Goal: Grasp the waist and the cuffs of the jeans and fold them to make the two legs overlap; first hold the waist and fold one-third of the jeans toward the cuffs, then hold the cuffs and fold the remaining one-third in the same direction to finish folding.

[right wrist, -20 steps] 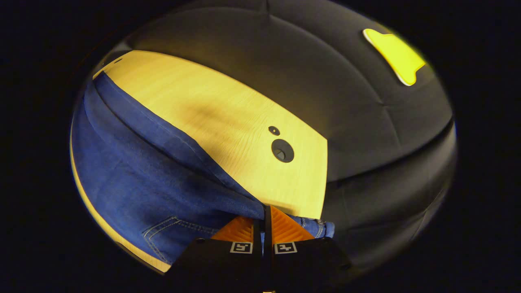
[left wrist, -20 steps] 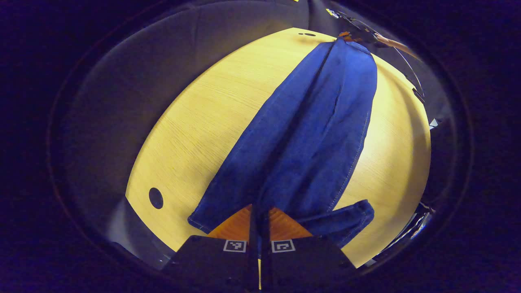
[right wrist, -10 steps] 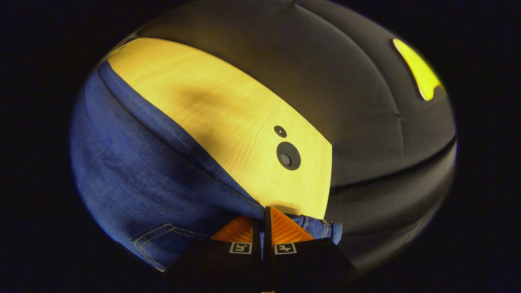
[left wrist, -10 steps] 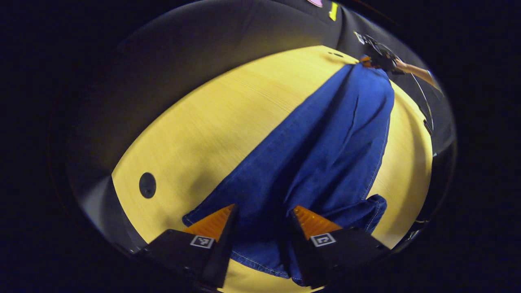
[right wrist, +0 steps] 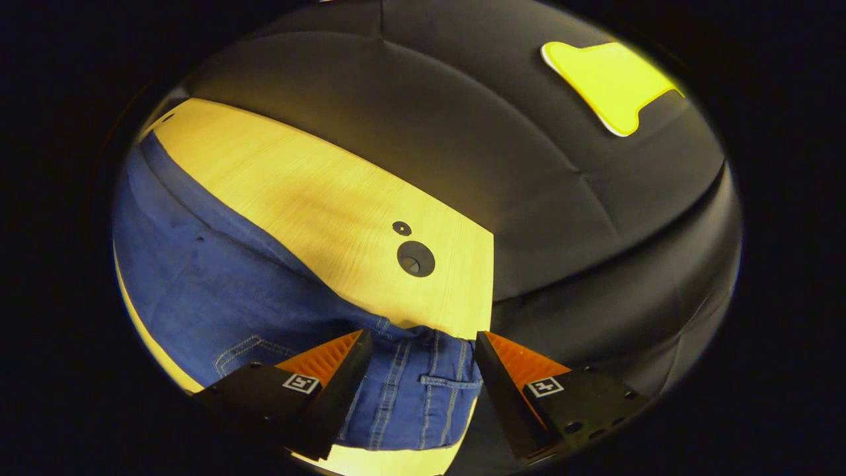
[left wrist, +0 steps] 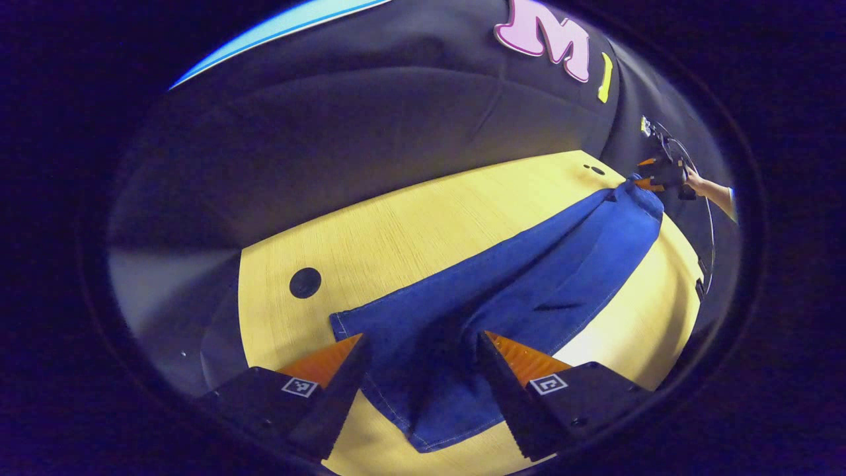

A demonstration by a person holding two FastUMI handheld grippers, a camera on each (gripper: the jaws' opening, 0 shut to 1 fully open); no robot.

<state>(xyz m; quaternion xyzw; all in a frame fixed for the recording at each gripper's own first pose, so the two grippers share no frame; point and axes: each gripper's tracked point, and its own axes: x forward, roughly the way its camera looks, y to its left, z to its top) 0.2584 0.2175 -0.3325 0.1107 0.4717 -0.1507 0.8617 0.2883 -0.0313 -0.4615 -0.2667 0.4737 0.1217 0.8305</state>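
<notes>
We see a wooden table (left wrist: pixel 423 225) with the jeans (left wrist: pixel 529 284) stretched flat along it, the two legs lying one over the other. In the left gripper view, our left gripper (left wrist: pixel 423 370) is spread wide over the cuffs (left wrist: pixel 423 403), gripping nothing. In the right gripper view, our right gripper (right wrist: pixel 420 370) is likewise wide apart above the waist (right wrist: pixel 416 390), which lies at the table's edge near a round hole (right wrist: pixel 416 258). Far off in the left gripper view, a hand (left wrist: pixel 694 180) carries the other gripper at the waist end.
</notes>
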